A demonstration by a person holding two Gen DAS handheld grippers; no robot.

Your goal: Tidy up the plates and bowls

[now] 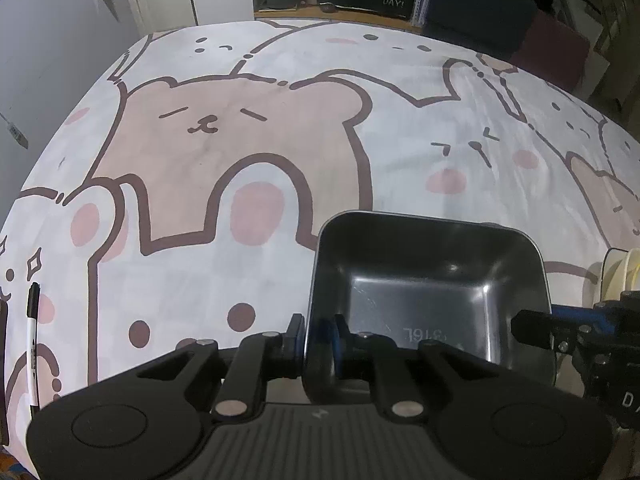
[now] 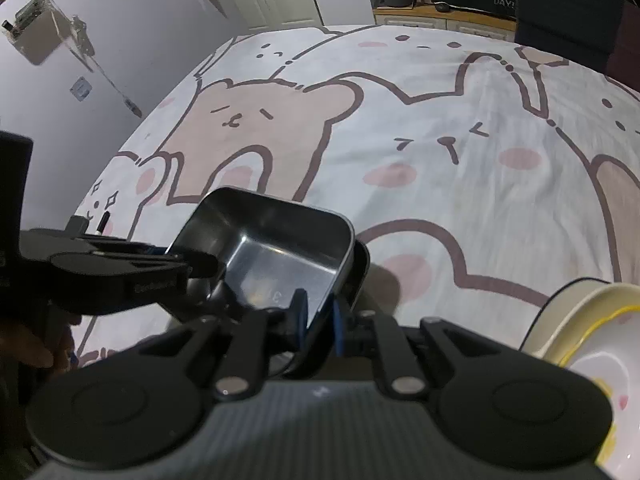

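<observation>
A square steel bowl (image 1: 432, 280) is held over the cartoon-print tablecloth (image 1: 240, 152). My left gripper (image 1: 318, 334) is shut on the bowl's near left wall. My right gripper (image 2: 320, 312) is shut on the near right wall of the same steel bowl (image 2: 272, 244). The right gripper also shows at the right edge of the left wrist view (image 1: 532, 328). The left gripper shows at the left of the right wrist view (image 2: 192, 264). The bowl is tilted in the right wrist view.
Cream and white plates and bowls (image 2: 592, 336) are stacked at the near right; their rims show in the left wrist view (image 1: 616, 276). A black-capped marker (image 1: 32, 340) lies near the table's left edge. A dark chair (image 1: 480, 12) stands beyond the far edge.
</observation>
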